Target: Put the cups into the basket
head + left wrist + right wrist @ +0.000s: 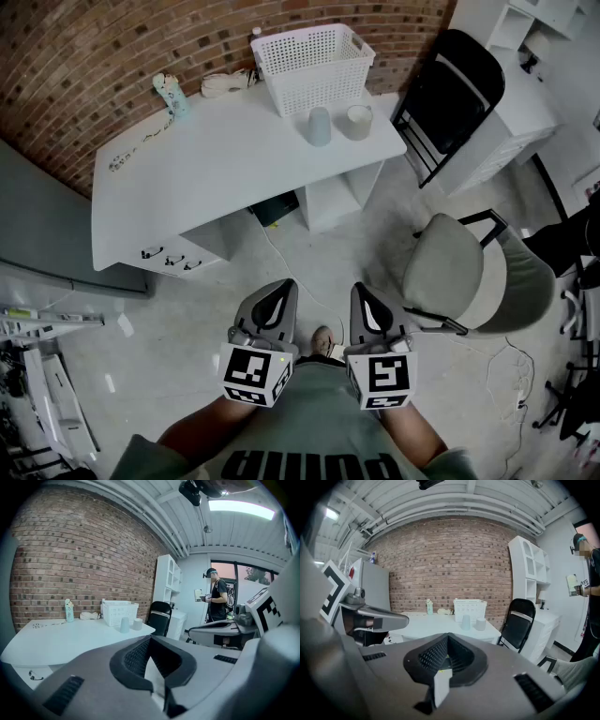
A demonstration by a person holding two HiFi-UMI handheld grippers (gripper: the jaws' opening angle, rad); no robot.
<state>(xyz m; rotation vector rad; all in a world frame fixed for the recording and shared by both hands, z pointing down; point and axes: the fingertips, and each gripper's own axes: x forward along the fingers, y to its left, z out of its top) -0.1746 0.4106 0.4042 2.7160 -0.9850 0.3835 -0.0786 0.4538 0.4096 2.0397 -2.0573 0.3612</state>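
Cups: blue cup (319,127) and white cup (356,122) stand on table (187,178), just beside basket (319,89), none inside | progress: nothing loaded, both cups remain | my left gripper (278,289) and right gripper (362,291): jaws together, empty, well apart from table

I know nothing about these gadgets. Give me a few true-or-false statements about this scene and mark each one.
1. The pale blue cup and the white cup stand on the table in front of the basket. True.
2. One cup already lies in the basket. False: both stand outside it.
3. The right gripper holds a cup. False: its jaws are shut on nothing, well short of the table.
4. A black folding chair stands by the end of the table nearest the cups. True.
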